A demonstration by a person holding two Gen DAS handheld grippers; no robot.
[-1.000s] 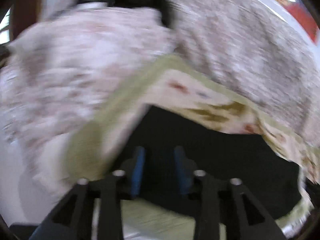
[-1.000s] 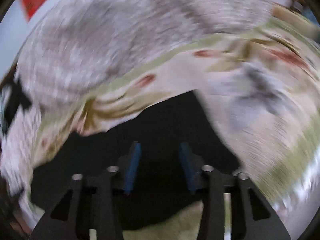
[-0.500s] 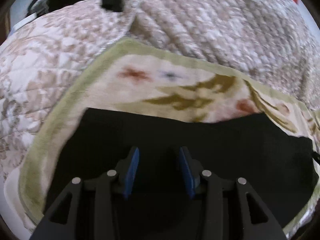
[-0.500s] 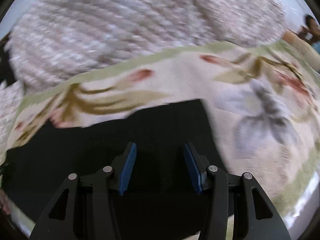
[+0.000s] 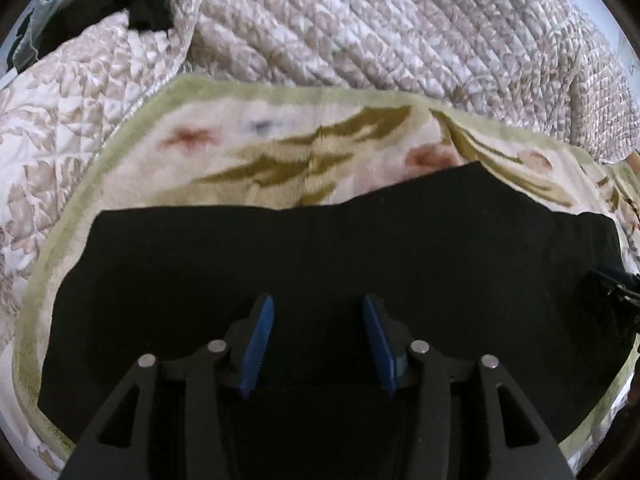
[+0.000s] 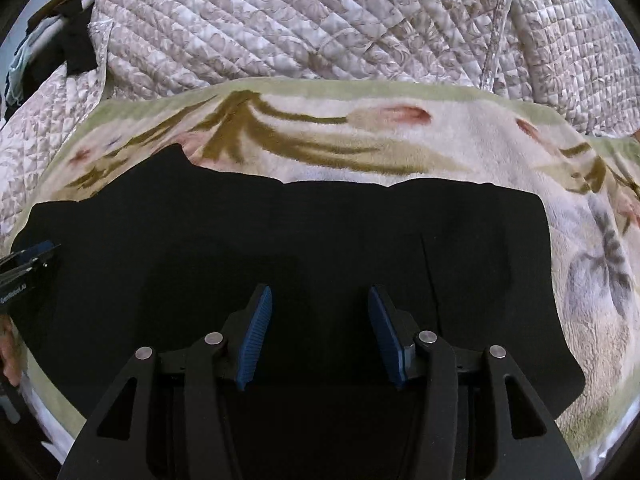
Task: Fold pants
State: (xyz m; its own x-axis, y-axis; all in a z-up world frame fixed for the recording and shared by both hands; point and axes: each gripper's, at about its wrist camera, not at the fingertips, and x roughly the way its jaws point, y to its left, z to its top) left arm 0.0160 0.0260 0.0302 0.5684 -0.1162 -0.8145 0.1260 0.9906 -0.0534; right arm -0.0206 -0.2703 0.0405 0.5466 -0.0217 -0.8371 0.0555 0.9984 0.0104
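We have the black pants lying flat on the flowered blanket, which is spread over a bed in front of a bunched quilted cover; the blanket gives us a soft, even bed surface to fold on. Our left gripper hovers over the left part of the cloth and our right gripper over the right part, each angled down at the fabric, which we judge suits laying a fold down or reaching for the near edge. Both grippers stand about half open with only dark cloth seen through the gap; the blue pads press on nothing, so we hold nothing. In the right wrist view the left gripper shows at the left edge over the pants' far-left end, and in the left wrist view the right gripper shows at the right edge, so we work side by side along the garment. The far edge of the pants is uneven, with a raised corner toward the left, which may need smoothing. Against a second ago, the pictures are sharp where they were smeared, the pants now fill far more of each view as a wide flat band, and the jaws of both grippers have just been opening a little with no cloth pinched between them.
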